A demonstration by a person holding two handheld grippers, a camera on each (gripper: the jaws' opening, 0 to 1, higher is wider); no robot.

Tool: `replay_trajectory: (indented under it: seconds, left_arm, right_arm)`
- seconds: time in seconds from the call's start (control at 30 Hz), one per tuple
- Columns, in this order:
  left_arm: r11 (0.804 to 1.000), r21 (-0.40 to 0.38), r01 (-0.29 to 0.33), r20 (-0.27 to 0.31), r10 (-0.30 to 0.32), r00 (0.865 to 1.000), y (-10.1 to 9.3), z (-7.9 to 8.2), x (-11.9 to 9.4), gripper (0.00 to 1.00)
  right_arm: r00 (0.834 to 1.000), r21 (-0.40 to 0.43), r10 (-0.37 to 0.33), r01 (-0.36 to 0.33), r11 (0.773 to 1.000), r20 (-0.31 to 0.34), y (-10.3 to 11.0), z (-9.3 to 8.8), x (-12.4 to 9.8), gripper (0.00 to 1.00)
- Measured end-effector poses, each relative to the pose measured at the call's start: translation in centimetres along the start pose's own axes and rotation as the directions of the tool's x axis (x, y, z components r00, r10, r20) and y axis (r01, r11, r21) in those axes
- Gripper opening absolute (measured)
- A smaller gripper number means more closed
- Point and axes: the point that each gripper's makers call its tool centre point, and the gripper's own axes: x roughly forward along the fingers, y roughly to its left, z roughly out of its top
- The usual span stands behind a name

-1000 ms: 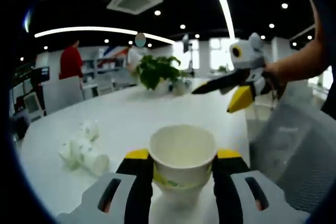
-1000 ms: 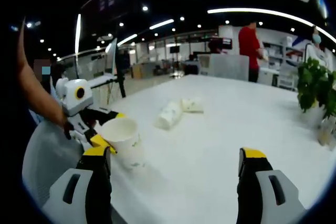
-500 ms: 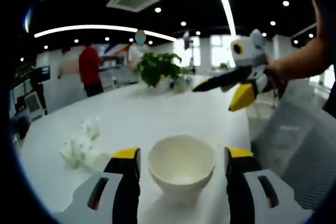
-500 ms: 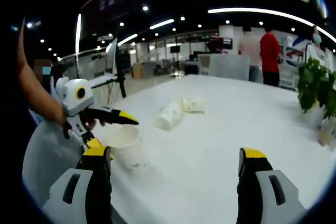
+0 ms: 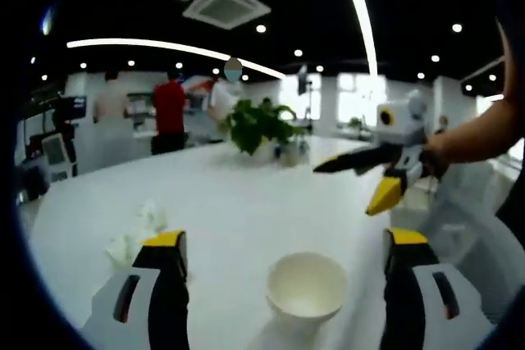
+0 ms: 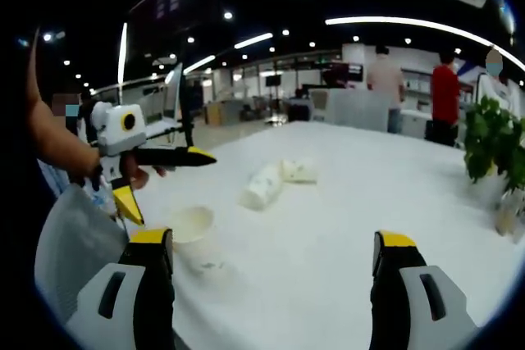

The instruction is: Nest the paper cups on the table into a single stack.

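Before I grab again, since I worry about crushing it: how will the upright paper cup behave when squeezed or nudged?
The upright paper cup looks thin-walled and empty, so it is probably light and may buckle under a hard squeeze. Standing free on the smooth white table, it would likely slide or tip when nudged.

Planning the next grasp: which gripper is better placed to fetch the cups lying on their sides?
Probably right. The right gripper has open, empty jaws facing the lying cups across bare table. The left gripper is open above the upright cup.

Each claw (image 5: 283,284) (image 6: 275,272) has grey slotted housings, black jaws tipped in yellow, and a white body with a yellow-ringed round knob.
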Motion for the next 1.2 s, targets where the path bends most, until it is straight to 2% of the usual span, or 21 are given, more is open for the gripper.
replay_trajectory:
  seconds: [0.13,0.2,0.27,0.33,0.7,0.8,0.87,1.0,1.2]
  left_arm:
    - [0.998,-0.052,-0.026,-0.039,0.024,0.999,2.1,-0.1,-1.7,0.99]
    - [0.998,-0.046,-0.041,-0.025,0.040,0.999,3.2,0.3,-2.9,0.99]
    - [0.997,-0.040,-0.072,-0.042,0.070,0.997,4.4,0.3,-3.9,0.99]
    - [0.994,-0.031,-0.109,-0.066,0.107,0.992,5.8,0.2,-5.3,0.99]
    - [0.973,-0.004,-0.231,-0.074,0.230,0.970,11.4,0.6,-11.9,0.99]
    - [0.968,0.005,-0.250,-0.095,0.249,0.964,12.4,0.3,-13.1,0.99]
    - [0.963,0.058,-0.262,-0.106,0.267,0.958,13.1,0.2,-13.8,0.99]
    - [0.962,0.058,-0.268,-0.135,0.273,0.952,14.1,-0.3,-14.6,0.99]
    - [0.961,0.049,-0.273,-0.096,0.276,0.956,15.3,-0.5,-15.6,0.99]
  right_arm:
    - [1.000,-0.008,-0.010,0.010,1.000,0.007,-0.6,0.6,-0.1,1.00]
    - [1.000,-0.009,-0.015,0.015,1.000,0.010,-0.9,0.9,-0.2,1.00]
    - [1.000,0.001,-0.020,0.020,1.000,0.016,-1.3,1.2,-0.2,1.00]
    - [0.999,0.016,-0.028,0.027,0.999,0.025,-1.8,1.5,-0.2,1.00]
    - [0.998,0.036,-0.048,0.046,0.998,0.043,-3.3,3.1,0.2,1.00]
    - [0.998,0.041,-0.050,0.048,0.998,0.044,-3.4,3.3,0.4,1.00]
    - [0.998,0.049,-0.051,0.049,0.998,0.045,-3.4,3.3,0.6,1.00]
    - [0.999,0.060,-0.047,0.045,0.997,0.027,-3.0,3.0,1.3,1.00]
    - [0.998,0.059,-0.057,0.055,0.997,0.022,-2.9,3.6,2.0,1.00]
